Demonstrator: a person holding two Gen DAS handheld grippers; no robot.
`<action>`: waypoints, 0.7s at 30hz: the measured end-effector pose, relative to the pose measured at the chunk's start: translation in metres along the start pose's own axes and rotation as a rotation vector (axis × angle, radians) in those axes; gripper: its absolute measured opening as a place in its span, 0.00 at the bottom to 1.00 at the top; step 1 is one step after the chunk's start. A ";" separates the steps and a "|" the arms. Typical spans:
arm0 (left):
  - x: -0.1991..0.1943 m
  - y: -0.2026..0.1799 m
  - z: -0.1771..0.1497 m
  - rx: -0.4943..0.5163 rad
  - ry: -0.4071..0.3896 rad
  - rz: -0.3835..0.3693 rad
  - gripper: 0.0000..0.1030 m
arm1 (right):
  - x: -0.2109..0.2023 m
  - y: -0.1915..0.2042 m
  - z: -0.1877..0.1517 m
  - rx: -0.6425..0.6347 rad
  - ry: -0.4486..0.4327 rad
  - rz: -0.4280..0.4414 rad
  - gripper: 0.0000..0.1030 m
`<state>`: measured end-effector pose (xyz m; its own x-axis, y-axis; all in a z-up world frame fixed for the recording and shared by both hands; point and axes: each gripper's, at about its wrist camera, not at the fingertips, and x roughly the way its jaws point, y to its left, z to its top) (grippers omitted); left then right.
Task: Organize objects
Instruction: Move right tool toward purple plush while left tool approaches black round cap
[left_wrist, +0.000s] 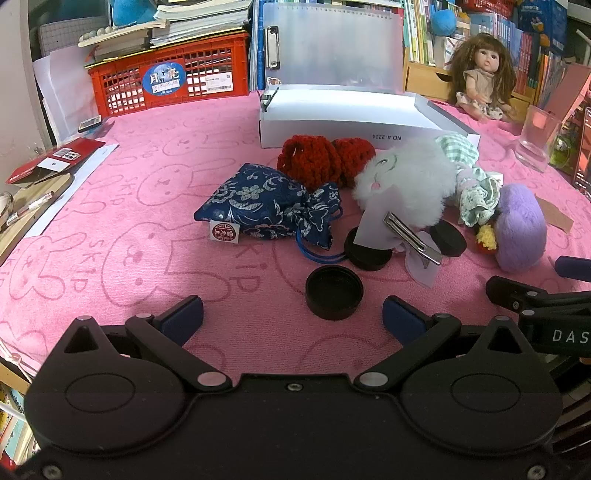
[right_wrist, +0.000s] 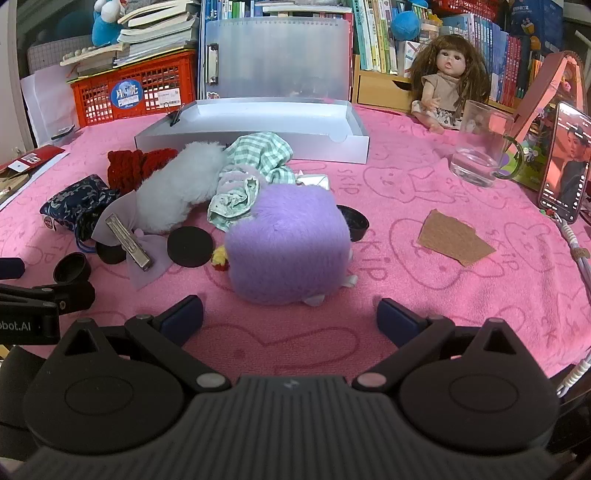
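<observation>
A pile of small things lies on the pink towel (left_wrist: 110, 206) before an open grey box (left_wrist: 347, 114): a blue brocade pouch (left_wrist: 266, 206), red knitted items (left_wrist: 321, 158), a white fluffy toy (left_wrist: 406, 184), green checked cloth (left_wrist: 476, 192), a purple plush (left_wrist: 521, 236), several black round lids (left_wrist: 334, 291) and a metal clip (left_wrist: 410, 236). My left gripper (left_wrist: 293, 319) is open and empty, just short of the nearest lid. My right gripper (right_wrist: 290, 317) is open and empty, just short of the purple plush (right_wrist: 288, 243). The box (right_wrist: 258, 125) stands behind the pile.
A doll (right_wrist: 443, 81) sits at the back right beside a glass mug (right_wrist: 480, 147) and a propped phone (right_wrist: 565, 162). A brown card (right_wrist: 452, 236) lies on the towel. A red crate (left_wrist: 170, 77) with books stands at the back left. Papers (left_wrist: 55, 166) lie at the left edge.
</observation>
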<state>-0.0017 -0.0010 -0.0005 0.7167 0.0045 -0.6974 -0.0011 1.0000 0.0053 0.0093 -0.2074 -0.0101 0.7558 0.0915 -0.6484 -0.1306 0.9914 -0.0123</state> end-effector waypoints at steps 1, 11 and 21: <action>0.000 0.001 0.000 0.000 -0.003 -0.001 1.00 | 0.000 0.000 0.000 0.000 -0.002 0.000 1.00; -0.001 0.002 -0.003 0.010 -0.032 -0.006 1.00 | -0.001 0.000 0.000 0.000 -0.009 0.000 1.00; -0.012 0.003 -0.008 0.038 -0.055 -0.053 0.82 | -0.002 -0.001 -0.003 -0.002 -0.039 0.012 1.00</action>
<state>-0.0156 0.0023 0.0022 0.7524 -0.0493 -0.6569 0.0630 0.9980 -0.0028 0.0061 -0.2090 -0.0115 0.7789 0.1066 -0.6180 -0.1405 0.9901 -0.0063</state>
